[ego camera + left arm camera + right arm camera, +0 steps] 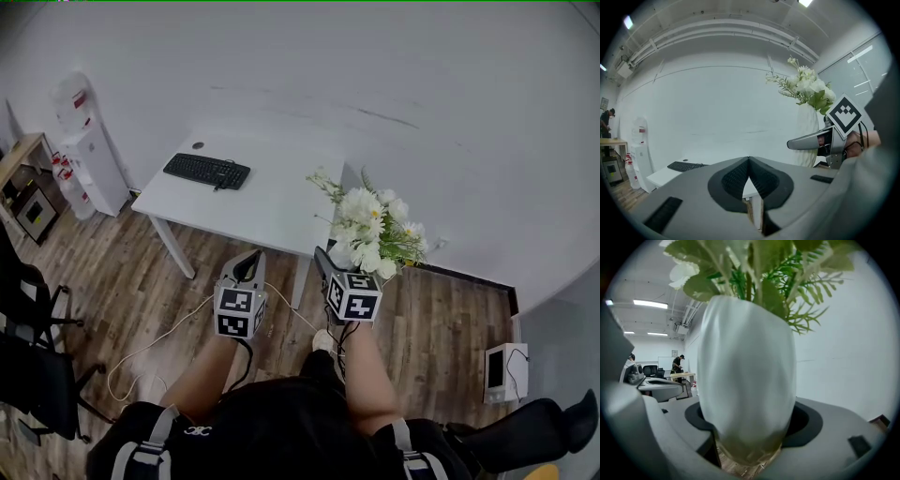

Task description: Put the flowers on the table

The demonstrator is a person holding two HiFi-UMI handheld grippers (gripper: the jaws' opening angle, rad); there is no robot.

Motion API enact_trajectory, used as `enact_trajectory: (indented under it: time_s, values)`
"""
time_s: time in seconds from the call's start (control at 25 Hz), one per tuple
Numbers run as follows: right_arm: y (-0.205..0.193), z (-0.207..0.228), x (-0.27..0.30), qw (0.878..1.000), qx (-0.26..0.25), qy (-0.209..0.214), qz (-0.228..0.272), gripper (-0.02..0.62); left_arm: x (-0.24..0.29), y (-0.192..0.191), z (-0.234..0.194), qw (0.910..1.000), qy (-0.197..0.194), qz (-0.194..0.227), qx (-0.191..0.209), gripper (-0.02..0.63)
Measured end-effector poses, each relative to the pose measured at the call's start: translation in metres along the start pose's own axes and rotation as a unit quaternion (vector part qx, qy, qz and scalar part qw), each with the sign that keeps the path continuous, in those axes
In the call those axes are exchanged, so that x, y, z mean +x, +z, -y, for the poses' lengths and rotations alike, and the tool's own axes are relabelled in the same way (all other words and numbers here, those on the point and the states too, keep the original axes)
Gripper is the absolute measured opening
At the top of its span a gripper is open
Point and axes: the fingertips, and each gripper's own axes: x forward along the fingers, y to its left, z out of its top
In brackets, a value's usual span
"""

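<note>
Floor (122, 281) below vase (745, 366) in hand-held gripper (749, 427)

This is an office room. A white table (253, 197) carries a black computer keyboard (207, 171), and a water dispenser (89, 155) stands near it against the plain white wall (375, 75). Black office chairs (33, 375) stand on the wood-pattern floor (131, 281). Long tube lights (650, 303) are on the ceiling, and far behind a person (677, 363) stands at another desk (680, 375).
</note>
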Motion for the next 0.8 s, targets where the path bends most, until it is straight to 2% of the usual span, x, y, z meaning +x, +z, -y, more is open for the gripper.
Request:
enact_trajectory:
  time_s: [0.28, 0.56, 0.8]
  values:
    - [0.008, 0.037, 0.047, 1.000, 0.001, -0.004, 0.002, 0.391, 0.051, 0.004, -0.010, 1.0000, 0.003, 0.004, 0.001, 0.002]
    - [0.022, 0.079, 0.119, 1.000, 0.006, 0.007, -0.001, 0.391, 0.131, 0.013, -0.018, 1.0000, 0.008, -0.001, 0.003, 0.002]
    - [0.041, 0.126, 0.196, 1.000, 0.004, 0.020, -0.010, 0.391, 0.213, 0.032, -0.032, 0.9997, 0.022, -0.001, -0.014, 0.002]
